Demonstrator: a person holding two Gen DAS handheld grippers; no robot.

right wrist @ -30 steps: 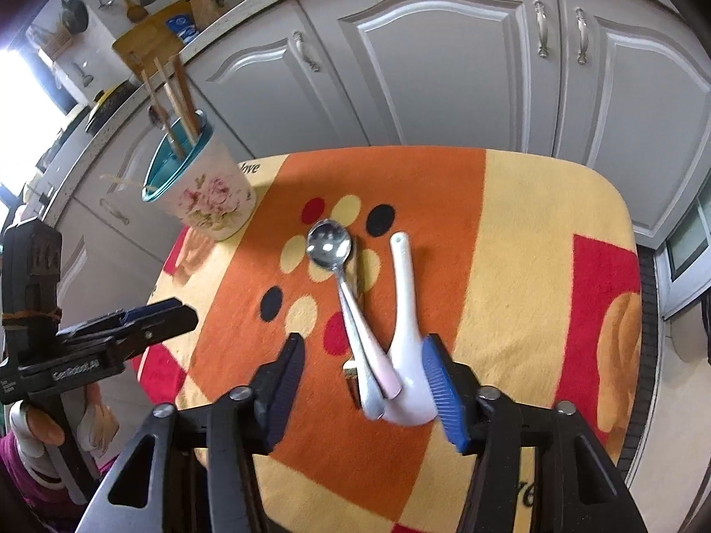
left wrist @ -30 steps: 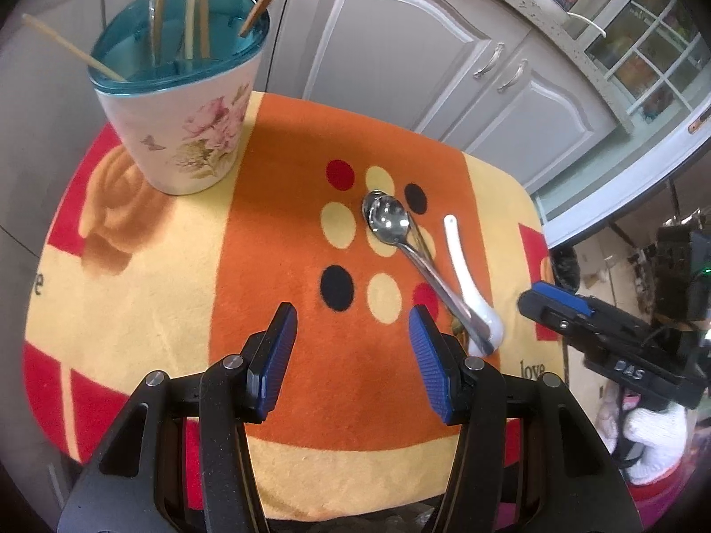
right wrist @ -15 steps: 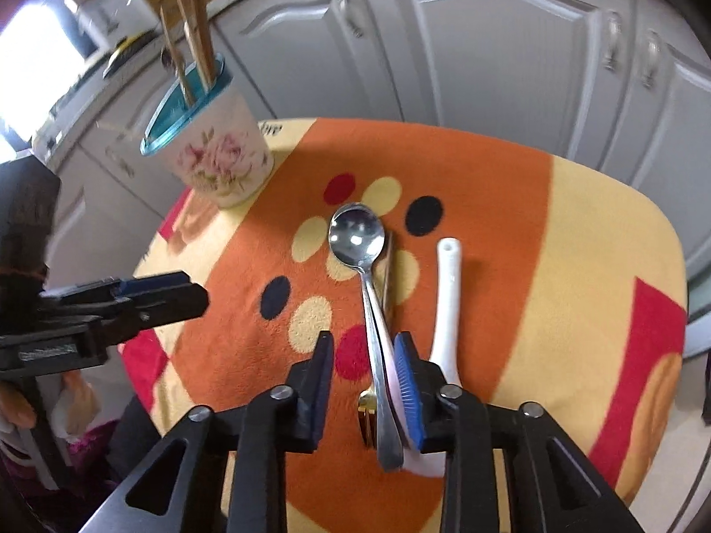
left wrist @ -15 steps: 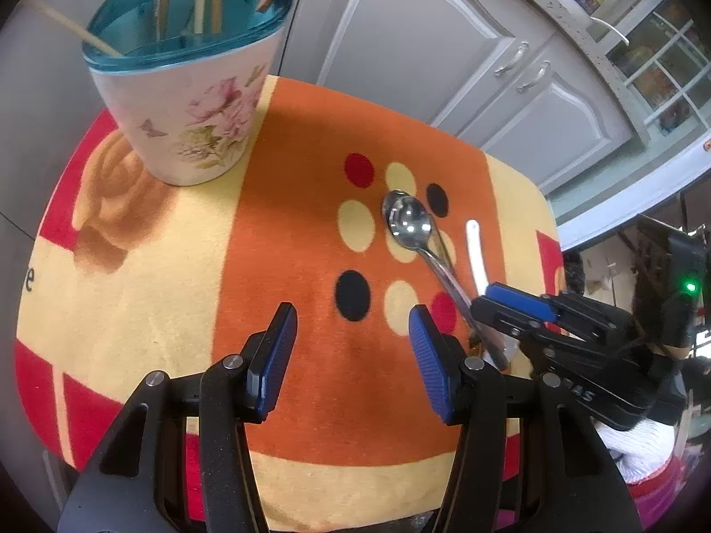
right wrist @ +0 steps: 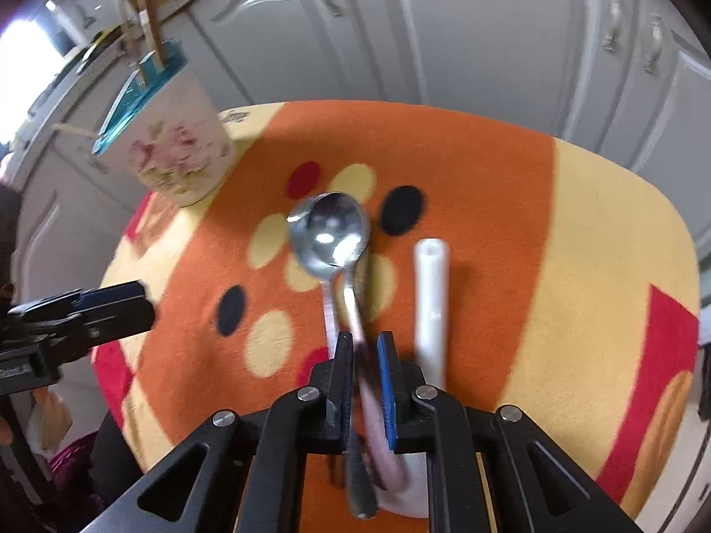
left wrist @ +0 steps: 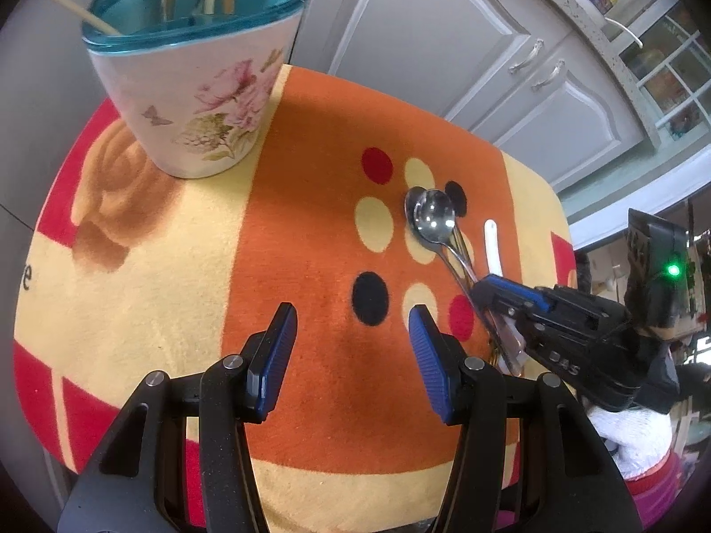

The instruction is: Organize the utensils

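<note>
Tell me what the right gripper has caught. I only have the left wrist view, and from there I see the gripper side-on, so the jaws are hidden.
Observer: In the right wrist view the right gripper has just been closing its jaws. The pads now pinch the handle of the metal spoon.
Operator: Check that the white spoon isn't caught too.
Observer: The white spoon lies outside the jaws, to their right in that view.
Operator: Report anything else near the pads.
Observer: A second metal handle runs alongside the spoon's and passes just left of the jaws. It does not seem to be gripped.
</note>
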